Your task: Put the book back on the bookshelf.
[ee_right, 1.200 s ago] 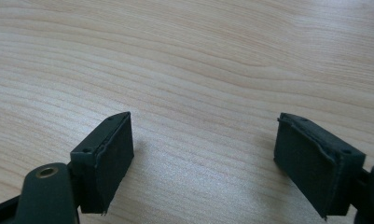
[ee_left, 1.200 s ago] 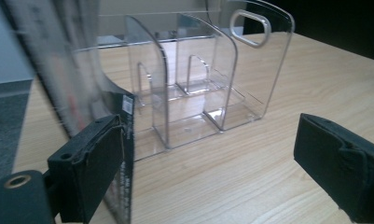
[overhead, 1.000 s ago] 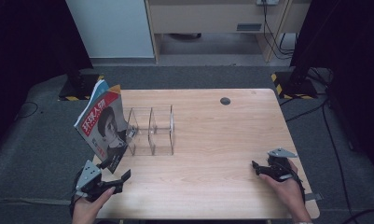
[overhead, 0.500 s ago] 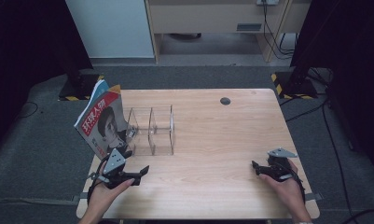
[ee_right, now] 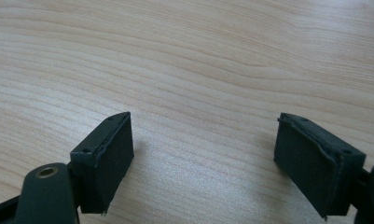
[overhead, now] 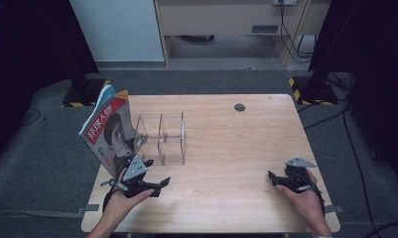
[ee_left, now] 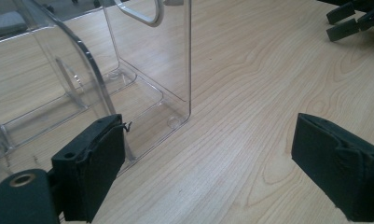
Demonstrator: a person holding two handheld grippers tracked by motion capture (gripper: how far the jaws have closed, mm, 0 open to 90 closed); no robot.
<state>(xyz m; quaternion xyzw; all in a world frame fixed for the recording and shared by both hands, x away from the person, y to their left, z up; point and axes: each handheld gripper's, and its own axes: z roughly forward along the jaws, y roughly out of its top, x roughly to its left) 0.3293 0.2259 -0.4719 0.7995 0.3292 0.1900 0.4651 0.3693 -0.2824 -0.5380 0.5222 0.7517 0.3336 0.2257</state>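
Observation:
A magazine [overhead: 107,131] with a red cover and a face on it leans tilted against the left end of a clear acrylic divider rack [overhead: 162,138] on the wooden table [overhead: 226,144]. My left gripper [overhead: 159,184] is open near the table's front left, just in front of the rack, jaws pointing right. In the left gripper view the rack [ee_left: 105,84] stands close on the left, beyond my open left gripper [ee_left: 212,168]. My right gripper [overhead: 272,176] is open at the front right, jaws pointing left, and in its own view the gripper [ee_right: 203,158] is over bare wood.
A small dark round grommet [overhead: 239,107] sits in the tabletop near the far edge. Grey carpet surrounds the table, with a white panel [overhead: 122,29] and a cabinet behind. The other gripper [ee_left: 352,18] shows far off in the left gripper view.
My left gripper has moved right and forward along the front edge, coming in front of the rack. The right gripper, magazine and rack have stayed put.

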